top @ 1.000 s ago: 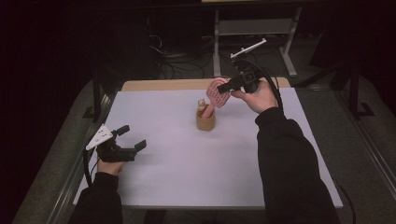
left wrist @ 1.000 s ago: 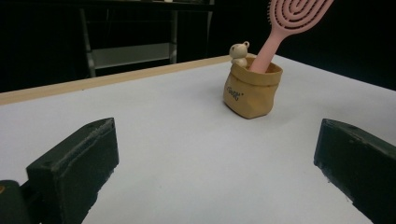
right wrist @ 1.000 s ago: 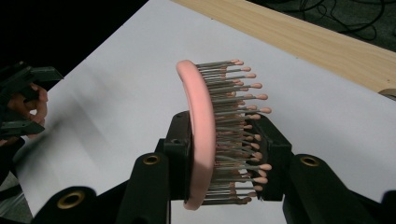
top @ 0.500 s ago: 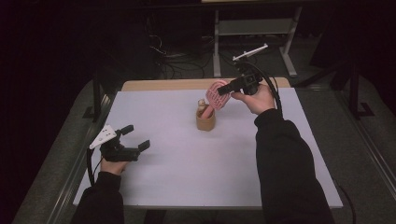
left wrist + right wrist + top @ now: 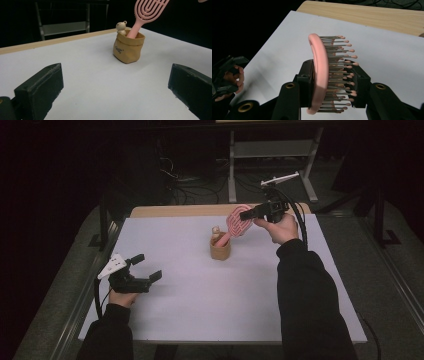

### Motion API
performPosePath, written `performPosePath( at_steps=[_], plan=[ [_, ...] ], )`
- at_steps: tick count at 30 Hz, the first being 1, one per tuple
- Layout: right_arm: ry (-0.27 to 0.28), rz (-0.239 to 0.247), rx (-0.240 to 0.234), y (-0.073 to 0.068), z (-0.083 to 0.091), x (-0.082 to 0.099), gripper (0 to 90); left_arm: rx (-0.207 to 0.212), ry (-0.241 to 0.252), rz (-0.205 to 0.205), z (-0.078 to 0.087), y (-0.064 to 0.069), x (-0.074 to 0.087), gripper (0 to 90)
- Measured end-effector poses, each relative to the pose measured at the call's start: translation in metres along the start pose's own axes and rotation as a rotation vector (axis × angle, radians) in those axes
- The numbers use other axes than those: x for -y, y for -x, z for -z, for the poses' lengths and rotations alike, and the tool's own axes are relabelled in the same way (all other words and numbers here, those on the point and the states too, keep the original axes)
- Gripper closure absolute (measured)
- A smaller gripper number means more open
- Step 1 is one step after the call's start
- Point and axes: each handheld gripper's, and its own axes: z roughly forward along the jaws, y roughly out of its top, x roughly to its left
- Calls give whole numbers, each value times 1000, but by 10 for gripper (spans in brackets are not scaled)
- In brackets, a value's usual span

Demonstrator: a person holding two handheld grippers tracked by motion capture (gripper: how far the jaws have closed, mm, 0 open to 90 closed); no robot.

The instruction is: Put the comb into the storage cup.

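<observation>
A pink hairbrush (image 5: 237,223) stands tilted with its handle inside a small tan paper-bag holder (image 5: 220,248) near the table's far middle. A little beige bear figure (image 5: 121,27) peeks from the holder beside the handle. My right gripper (image 5: 248,215) is shut on the brush head (image 5: 322,75), one jaw on its back and one against the bristles. My left gripper (image 5: 148,266) hovers low over the table's left side, open, with nothing between its jaws; the holder (image 5: 128,47) lies ahead of it with the brush (image 5: 146,12) rising out of it.
A white sheet (image 5: 200,310) covers the table, with a wooden strip (image 5: 180,210) along the far edge. A metal shelf frame (image 5: 270,150) and cables stand on the dark floor behind. The other hand (image 5: 227,77) with its gripper appears far left in the right gripper view.
The right gripper has tilted the brush a little further up and right. The left gripper has drifted slightly toward the table's middle.
</observation>
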Motion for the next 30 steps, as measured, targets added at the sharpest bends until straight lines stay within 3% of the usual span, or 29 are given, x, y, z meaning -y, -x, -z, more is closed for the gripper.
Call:
performPosePath(
  at_steps=[10,16,19,27,30],
  plan=[
    [16,-5,7,5,1,6,558,2,-3,-3,0,1,0,0],
    [2,21,-3,6,2,8,381,4,-9,-3,0,2,0,0],
    [33,44,-33,6,5,11,273,10,-7,-6,0,4,0,0],
    [81,89,-26,7,15,17,8,19,-21,-12,-2,7,0,0],
    [74,93,-22,10,16,20,0,20,-23,-13,-3,7,0,0]
  ],
)
